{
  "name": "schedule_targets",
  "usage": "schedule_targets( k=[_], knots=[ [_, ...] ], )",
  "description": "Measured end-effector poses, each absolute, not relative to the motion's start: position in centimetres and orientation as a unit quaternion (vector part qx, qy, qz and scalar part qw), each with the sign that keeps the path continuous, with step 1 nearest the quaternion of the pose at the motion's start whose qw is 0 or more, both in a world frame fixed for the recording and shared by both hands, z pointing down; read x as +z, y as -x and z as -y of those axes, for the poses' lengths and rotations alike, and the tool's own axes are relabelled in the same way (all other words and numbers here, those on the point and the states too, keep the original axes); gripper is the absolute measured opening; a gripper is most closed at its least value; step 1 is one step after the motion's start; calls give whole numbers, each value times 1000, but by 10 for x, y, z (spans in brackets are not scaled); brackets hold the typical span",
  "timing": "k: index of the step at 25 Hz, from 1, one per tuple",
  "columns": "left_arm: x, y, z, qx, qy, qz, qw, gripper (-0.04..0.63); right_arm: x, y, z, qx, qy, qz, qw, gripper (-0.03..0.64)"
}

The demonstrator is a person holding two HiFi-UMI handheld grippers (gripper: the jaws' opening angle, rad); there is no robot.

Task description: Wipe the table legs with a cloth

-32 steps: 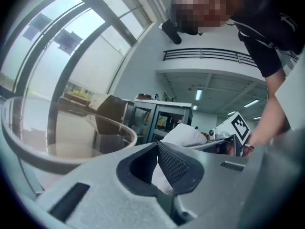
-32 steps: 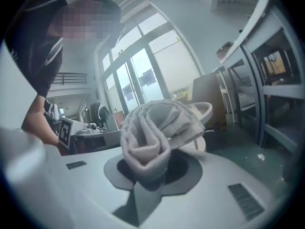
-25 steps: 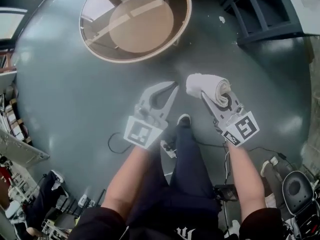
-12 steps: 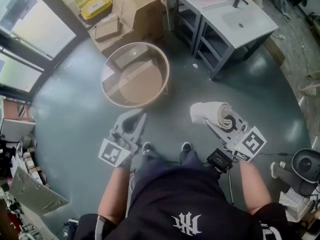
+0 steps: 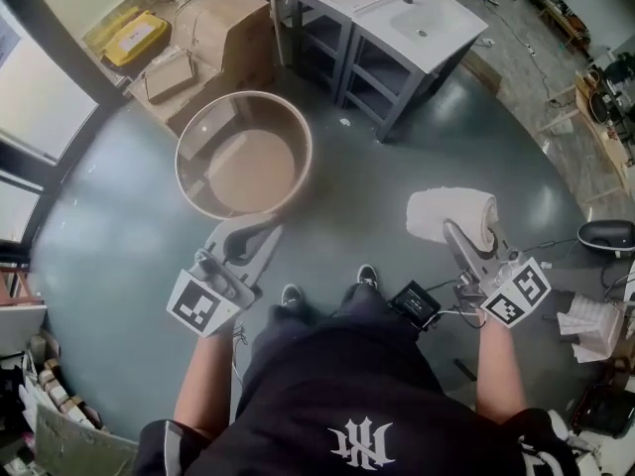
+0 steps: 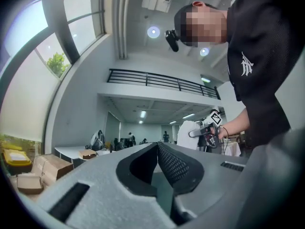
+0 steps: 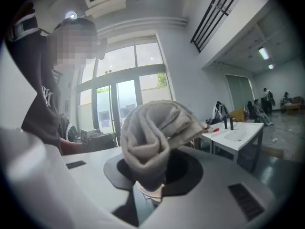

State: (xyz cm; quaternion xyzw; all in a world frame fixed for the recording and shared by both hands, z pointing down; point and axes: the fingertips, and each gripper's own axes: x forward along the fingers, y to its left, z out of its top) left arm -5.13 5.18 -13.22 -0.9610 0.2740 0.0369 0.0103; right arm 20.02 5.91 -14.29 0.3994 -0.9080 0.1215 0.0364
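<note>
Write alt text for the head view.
A person standing on a dark grey floor holds a rolled white cloth in the right gripper and an empty, shut left gripper, facing a round glass-topped wooden table.

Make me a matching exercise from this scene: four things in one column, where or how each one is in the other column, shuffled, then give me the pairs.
Things
1. left gripper
2. right gripper
3. round table
4. white sink unit

Places or states
A. stands on the floor just ahead of the empty gripper
B. shut on the rolled cloth
C. farthest away, at the top of the head view
D. shut, nothing between its jaws

Pairs: 1-D, 2-B, 3-A, 4-C
</note>
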Motion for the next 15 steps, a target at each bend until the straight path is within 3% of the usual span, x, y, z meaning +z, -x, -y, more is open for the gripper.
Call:
schedule_targets(
  k=[9,15],
  knots=[
    [-111,73,-95,15,974,-223,-34,6,-147,-180,-138,138,-418,897,47,77],
    [-158,51,-127,21,970,-241,-14,6,-158,-195,-176,132,-382,914,23,77]
  ],
)
